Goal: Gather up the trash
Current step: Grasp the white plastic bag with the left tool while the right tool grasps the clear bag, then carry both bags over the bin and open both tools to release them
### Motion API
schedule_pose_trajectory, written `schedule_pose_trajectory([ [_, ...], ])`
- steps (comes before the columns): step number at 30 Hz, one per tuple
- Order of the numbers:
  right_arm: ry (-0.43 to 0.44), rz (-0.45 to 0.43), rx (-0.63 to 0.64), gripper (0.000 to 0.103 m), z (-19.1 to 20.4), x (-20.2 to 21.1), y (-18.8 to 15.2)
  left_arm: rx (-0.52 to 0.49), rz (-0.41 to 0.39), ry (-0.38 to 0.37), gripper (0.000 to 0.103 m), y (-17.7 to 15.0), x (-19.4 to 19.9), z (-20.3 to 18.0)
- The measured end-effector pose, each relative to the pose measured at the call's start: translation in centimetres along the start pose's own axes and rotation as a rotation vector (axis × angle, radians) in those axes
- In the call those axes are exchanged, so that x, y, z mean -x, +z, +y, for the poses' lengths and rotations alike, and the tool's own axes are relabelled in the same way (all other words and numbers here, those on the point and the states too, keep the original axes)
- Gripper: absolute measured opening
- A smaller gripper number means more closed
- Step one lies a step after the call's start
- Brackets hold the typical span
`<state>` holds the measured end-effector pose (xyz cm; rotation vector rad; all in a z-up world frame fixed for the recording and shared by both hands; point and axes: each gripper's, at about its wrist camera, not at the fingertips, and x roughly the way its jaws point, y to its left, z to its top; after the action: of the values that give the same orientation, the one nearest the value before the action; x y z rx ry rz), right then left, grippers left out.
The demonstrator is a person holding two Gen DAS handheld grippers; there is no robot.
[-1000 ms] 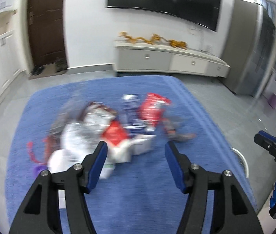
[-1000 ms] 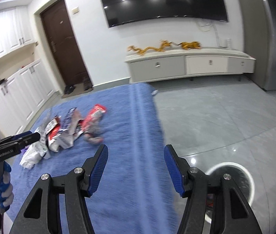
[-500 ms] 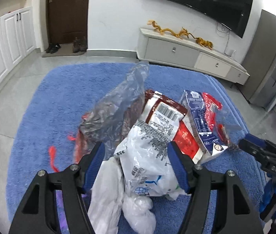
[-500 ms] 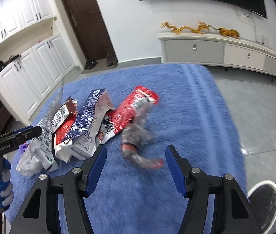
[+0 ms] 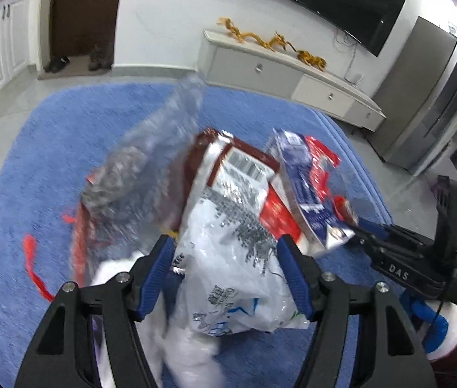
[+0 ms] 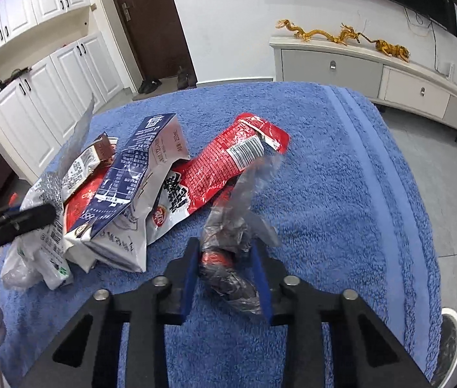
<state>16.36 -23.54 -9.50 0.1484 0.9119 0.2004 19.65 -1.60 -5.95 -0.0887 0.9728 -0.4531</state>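
A pile of trash lies on a blue towel (image 6: 341,194). It holds a white plastic bag (image 5: 228,278), a dark red snack packet (image 5: 228,165), a blue and white carton (image 6: 138,168), a red wrapper (image 6: 228,161) and a clear crumpled wrapper (image 6: 228,242). My left gripper (image 5: 228,271) is open, its jaws on either side of the white plastic bag. My right gripper (image 6: 227,278) has closed in on the clear crumpled wrapper, and both blue pads touch it. The right gripper also shows at the right of the left wrist view (image 5: 406,258).
A white bin rim (image 6: 451,339) shows at the lower right on the grey floor. A white TV cabinet (image 6: 374,74) with golden figures stands against the back wall. White cupboards (image 6: 34,97) and a dark door (image 6: 144,16) are at the left.
Both grippers moved down and in toward the pile. The right gripper's jaws narrowed from wide open onto the clear crumpled wrapper. The left gripper came over the white plastic bag, still open.
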Motion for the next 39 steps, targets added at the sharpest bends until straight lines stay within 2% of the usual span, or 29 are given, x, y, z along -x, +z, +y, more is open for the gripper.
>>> schedule_pose_trajectory([
  [2, 0.009, -0.005, -0.011, 0.023, -0.1, 0.5, -0.4, -0.019, 0.006, 0.008, 0.064, -0.5, 0.0, -0.6],
  [8, 0.02, -0.019, -0.01, 0.02, 0.1, 2.5, -1.8, -0.052, 0.01, 0.004, 0.044, -1.9, 0.9, -2.6],
  [12, 0.028, -0.035, -0.014, 0.02, 0.2, 4.1, -2.6, -0.041, 0.006, -0.009, 0.039, -2.3, 2.0, -2.7],
  [23, 0.059, -0.083, -0.044, 0.019, 0.1, 8.6, -4.3, -0.011, -0.021, -0.053, 0.036, -2.1, 7.8, -3.4],
  [29, 0.065, -0.112, -0.047, 0.019, 0.0, 11.0, -5.5, -0.005, -0.017, -0.063, 0.036, -2.2, 9.6, -4.7],
  [34, 0.054, -0.145, -0.079, 0.02, -1.8, 13.2, -6.5, -0.047, -0.013, -0.056, 0.036, -2.3, 9.9, -7.8],
  [39, 0.006, -0.182, -0.146, 0.019, -6.1, 16.0, -8.0, -0.138, 0.015, -0.077, 0.036, -2.0, 8.4, -13.7],
])
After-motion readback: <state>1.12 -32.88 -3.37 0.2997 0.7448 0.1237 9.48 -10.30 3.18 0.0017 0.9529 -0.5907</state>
